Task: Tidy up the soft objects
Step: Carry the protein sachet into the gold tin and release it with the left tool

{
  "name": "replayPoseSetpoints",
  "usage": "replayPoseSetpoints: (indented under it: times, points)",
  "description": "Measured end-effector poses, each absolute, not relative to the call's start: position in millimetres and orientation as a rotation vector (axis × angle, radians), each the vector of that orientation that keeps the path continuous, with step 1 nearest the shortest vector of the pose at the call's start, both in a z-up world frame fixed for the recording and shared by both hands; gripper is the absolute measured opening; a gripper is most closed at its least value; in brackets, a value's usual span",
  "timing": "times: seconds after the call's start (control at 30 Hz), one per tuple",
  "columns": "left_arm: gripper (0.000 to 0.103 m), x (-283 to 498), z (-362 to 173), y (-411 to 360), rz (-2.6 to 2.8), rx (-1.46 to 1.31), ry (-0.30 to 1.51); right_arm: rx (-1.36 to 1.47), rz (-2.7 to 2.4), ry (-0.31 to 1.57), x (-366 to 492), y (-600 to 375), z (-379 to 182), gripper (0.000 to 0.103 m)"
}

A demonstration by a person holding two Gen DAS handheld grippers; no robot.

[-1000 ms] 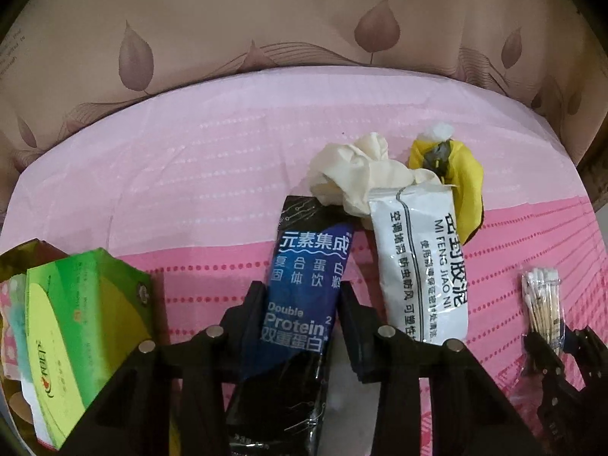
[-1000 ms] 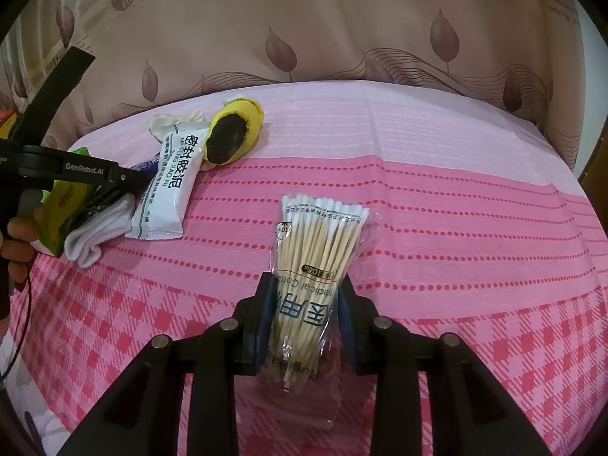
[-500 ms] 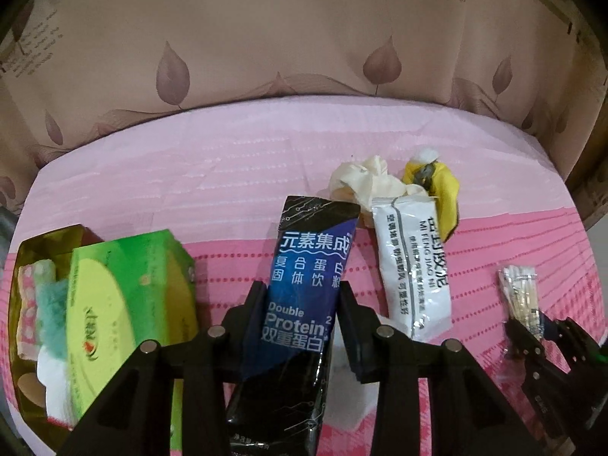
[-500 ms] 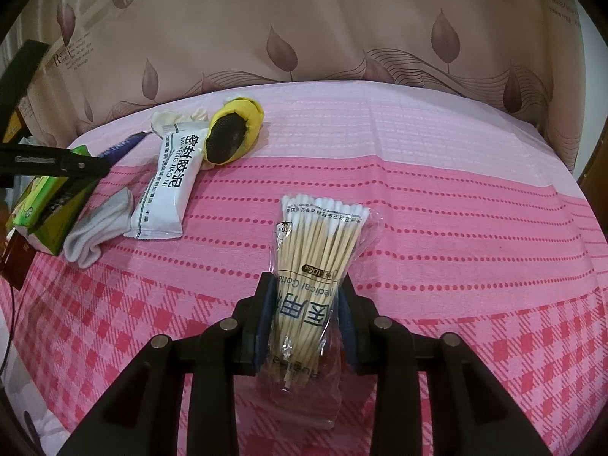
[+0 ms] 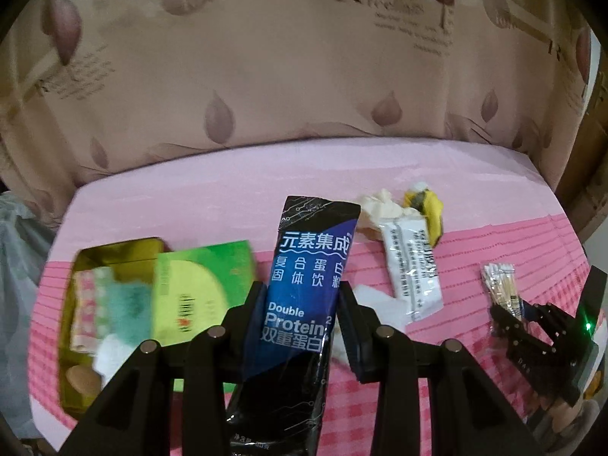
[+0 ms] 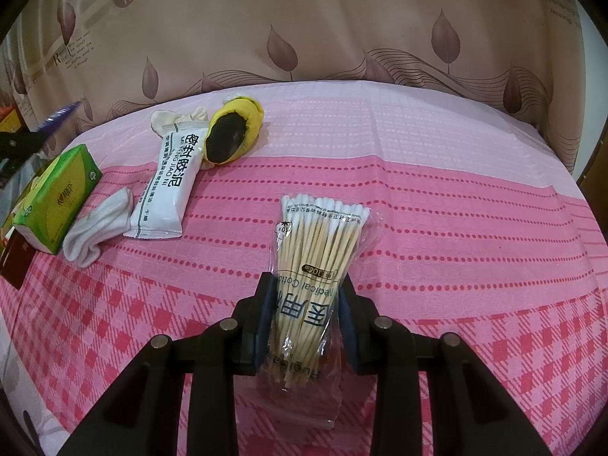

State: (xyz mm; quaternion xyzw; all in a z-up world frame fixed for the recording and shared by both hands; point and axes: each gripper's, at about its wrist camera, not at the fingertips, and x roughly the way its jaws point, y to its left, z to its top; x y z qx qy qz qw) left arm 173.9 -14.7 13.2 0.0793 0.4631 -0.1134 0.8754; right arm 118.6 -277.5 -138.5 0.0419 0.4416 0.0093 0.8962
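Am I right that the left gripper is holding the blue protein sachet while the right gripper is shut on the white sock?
Not quite. The left gripper does hold the blue protein sachet, but the right gripper is shut on the bag of cotton swabs, as the right wrist view shows. The white sock lies on the pink cloth beside the green tissue box.

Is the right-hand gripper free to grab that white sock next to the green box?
Probably not yet: the right gripper is shut on the cotton swab pack. The white sock lies uncovered between the green tissue box and white sachet.
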Motion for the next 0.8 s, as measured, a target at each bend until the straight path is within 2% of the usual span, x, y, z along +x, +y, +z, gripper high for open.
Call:
replayPoseSetpoints:
  times: [0.33, 0.8]
  points:
    - [0.038, 180.1, 26.3, 64.0, -0.07, 0.187, 0.941, 0.086, 0.019, 0.916, 118.5, -277.6, -138.6, 0.032]
    - [0.038, 200.9, 6.4, 153.2, 0.092, 0.155, 0.981, 0.072, 0.013, 0.918, 119.5, -275.6, -140.2, 0.032]
